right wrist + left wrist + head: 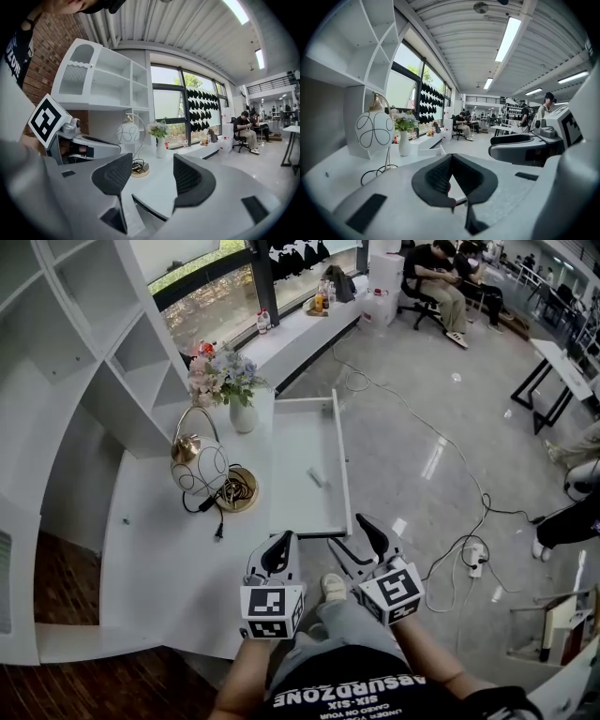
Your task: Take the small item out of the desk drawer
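On the white table (pixel 150 521) the drawer (pixel 300 437) stands pulled out, and the small item (pixel 317 480) lies alone on its floor near the middle, too small to identify. I judge it light and flat, likely to skid on that smooth bottom, so I'd come straight down and pinch across its short side. The right gripper (pixel 354 538) has its fingers wide and empty; the left gripper (pixel 279 555) has them pressed together on nothing.
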`<state>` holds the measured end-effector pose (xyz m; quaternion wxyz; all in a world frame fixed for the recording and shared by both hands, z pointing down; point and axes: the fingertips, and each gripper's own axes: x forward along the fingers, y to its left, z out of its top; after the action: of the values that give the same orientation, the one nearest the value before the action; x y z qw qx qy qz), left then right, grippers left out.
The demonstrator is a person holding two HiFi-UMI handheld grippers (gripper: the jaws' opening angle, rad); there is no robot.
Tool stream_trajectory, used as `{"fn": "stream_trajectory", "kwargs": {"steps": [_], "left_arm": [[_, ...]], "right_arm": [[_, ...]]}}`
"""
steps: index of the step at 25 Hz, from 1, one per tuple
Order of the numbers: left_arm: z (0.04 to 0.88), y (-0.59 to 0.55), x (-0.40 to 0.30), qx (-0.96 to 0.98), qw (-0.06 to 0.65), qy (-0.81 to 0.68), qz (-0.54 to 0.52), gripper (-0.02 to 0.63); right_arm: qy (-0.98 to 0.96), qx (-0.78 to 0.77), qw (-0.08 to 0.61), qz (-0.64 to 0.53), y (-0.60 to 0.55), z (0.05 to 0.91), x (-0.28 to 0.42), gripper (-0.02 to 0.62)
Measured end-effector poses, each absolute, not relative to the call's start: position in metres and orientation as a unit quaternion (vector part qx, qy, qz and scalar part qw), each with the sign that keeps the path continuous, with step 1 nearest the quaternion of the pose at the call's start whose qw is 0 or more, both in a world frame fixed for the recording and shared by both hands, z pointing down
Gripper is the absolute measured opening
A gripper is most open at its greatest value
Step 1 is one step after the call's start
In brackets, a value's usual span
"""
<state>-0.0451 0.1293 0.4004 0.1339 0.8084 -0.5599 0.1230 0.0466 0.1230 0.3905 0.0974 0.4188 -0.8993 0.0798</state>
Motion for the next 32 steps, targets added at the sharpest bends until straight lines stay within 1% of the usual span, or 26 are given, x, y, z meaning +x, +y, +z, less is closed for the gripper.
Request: {"fn": "stream_trajectory", "kwargs": {"steps": [7, 19, 27, 32], "left_arm": [[0.414, 0.093, -0.048, 0.798, 0.151, -0.567, 0.136, 0.005], [0.424, 0.035, -0.042, 0.781, 0.148, -0.589, 0.146, 0.005], [0.440, 0.020, -0.045, 0.764, 0.152, -0.607, 0.157, 0.005], [0.451, 0.013, -0.051, 0.758, 0.170, -0.609, 0.158, 0.005]], "right_arm": [[-0.902, 0.405, 0.113, 0.093, 0.076, 0.403, 0.050, 0.247], [-0.908, 0.378, 0.140, 0.113, 0.011, 0.434, 0.056, 0.247], [-0.905, 0.369, 0.175, 0.121, -0.021, 0.464, 0.056, 0.247], [-0.900, 0.369, 0.193, 0.128, -0.038, 0.483, 0.050, 0.247]]}}
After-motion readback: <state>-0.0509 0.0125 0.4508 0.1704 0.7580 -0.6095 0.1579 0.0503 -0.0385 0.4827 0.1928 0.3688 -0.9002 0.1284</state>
